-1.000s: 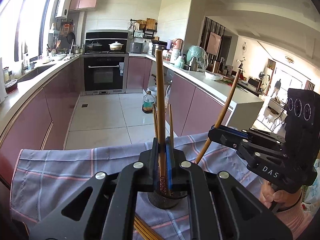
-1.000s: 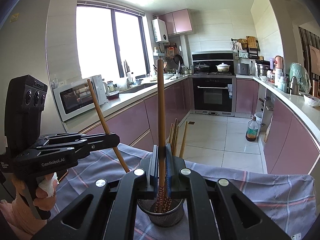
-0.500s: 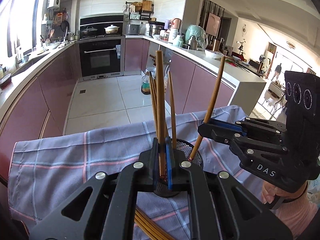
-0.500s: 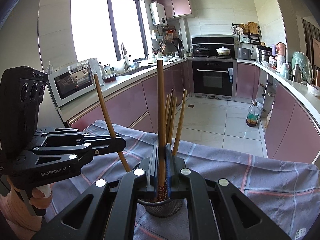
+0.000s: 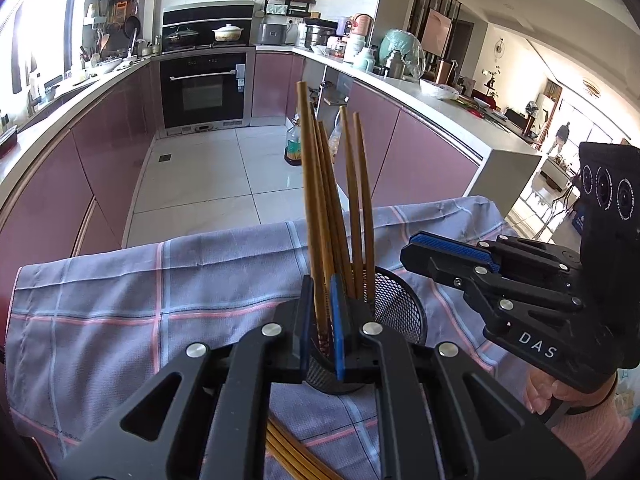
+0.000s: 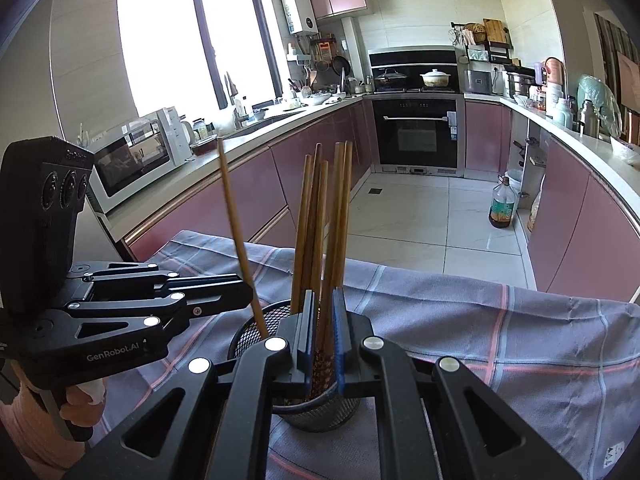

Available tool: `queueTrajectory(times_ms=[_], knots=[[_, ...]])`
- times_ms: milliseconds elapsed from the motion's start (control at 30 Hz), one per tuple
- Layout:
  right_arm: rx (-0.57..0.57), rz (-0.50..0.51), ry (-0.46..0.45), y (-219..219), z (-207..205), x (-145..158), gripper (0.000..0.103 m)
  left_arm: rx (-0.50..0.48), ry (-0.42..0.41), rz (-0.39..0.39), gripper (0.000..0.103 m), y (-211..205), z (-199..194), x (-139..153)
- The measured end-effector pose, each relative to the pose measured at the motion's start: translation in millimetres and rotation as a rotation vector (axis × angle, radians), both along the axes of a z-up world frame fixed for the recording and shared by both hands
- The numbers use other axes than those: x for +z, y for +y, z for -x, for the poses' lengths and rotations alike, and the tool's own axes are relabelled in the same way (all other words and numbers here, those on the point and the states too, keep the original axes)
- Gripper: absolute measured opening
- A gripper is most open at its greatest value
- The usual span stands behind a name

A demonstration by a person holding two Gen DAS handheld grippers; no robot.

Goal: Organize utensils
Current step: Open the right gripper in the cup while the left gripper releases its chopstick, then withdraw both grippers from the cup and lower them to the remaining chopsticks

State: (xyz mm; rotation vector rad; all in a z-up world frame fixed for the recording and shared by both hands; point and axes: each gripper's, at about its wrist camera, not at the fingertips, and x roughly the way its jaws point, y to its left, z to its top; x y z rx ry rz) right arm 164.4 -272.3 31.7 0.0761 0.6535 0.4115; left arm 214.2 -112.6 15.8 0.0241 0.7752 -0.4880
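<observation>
A black mesh holder (image 5: pixel 394 306) (image 6: pixel 256 330) stands on the checked cloth (image 5: pixel 120 288) with several wooden chopsticks (image 5: pixel 352 200) (image 6: pixel 320 216) upright in it. My left gripper (image 5: pixel 319 320) is shut on one chopstick (image 5: pixel 310 200) whose lower end is inside the holder; in the right wrist view that chopstick (image 6: pixel 236 232) leans left from the left gripper (image 6: pixel 250 294). My right gripper (image 6: pixel 323 336) has its jaws slightly apart and stands over the holder; in the left wrist view (image 5: pixel 408 248) it holds nothing.
More loose chopsticks (image 5: pixel 292 456) lie on the cloth under my left gripper. The cloth's far edge (image 6: pixel 440 276) drops to the tiled floor. Pink cabinets, an oven and a microwave (image 6: pixel 136 160) stand behind.
My right gripper has let go of its chopstick, which now stands in the holder. My left gripper has lowered its chopstick into the holder. Both cameras have tilted down.
</observation>
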Motion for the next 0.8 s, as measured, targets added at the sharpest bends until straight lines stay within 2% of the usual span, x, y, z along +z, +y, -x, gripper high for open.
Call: queueTrajectory(times_ms=[167, 267, 333, 367, 433, 600, 800], knots=[[0.002, -0.010, 0.000, -1.6, 2.5, -1.4, 0.010, 0.018, -0.013, 0.005, 0.019, 2.5, 0.8, -1.7], [0.005, -0.015, -0.004, -2.7, 5.8, -2.1, 0.017, 0.037, -0.031, 0.003, 0.026, 6.4, 6.9, -1.0], [0.008, -0.018, -0.008, -3.7, 8.0, -2.0, 0.019, 0.050, -0.048, -0.001, 0.030, 8.9, 10.7, -0.9], [0.010, -0.021, -0.008, -3.8, 9.4, -2.2, 0.022, 0.055, -0.052, -0.001, 0.036, 10.2, 13.1, -0.5], [0.009, -0.026, -0.010, -4.1, 11.8, -2.3, 0.027, 0.066, -0.064, -0.010, 0.037, 11.8, 17.0, 0.0], [0.022, -0.038, -0.020, -2.6, 20.0, -1.4, 0.027, 0.089, -0.082, -0.015, 0.043, 18.9, 26.1, 0.0], [0.055, -0.050, -0.058, 1.3, 36.4, 5.4, 0.038, 0.122, -0.110, -0.030, 0.053, 28.4, 41.0, -1.2]])
